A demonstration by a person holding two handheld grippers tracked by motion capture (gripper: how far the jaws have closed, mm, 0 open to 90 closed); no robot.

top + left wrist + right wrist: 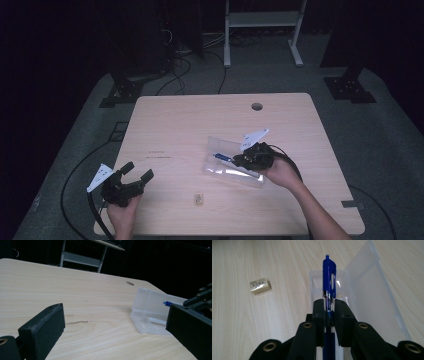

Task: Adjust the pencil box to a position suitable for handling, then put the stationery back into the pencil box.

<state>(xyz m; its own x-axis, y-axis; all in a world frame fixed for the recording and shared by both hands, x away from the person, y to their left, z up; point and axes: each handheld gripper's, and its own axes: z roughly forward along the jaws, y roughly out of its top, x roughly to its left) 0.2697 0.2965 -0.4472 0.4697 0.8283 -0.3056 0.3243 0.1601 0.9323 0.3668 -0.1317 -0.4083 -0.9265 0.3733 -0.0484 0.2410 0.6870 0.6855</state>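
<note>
Right gripper (329,311) clamped on blue pen (329,277), apparently over clear case (372,295), left gripper (136,176) wide apart, low.

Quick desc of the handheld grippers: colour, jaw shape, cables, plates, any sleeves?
Both matte black. Left gripper: blocky rectangular jaws, pale three-cornered plate on top, black cable trailing off the table edge. Right gripper: same plate and black cable, brass-coloured rivets at the jaw links. Forearms bare, no sleeves or gloves.

The right gripper (239,161), held in the person's right hand (281,172), hangs over the clear plastic box (226,162), jaws clamped. The left gripper (137,171), well left of that box, gapes wide.
</note>
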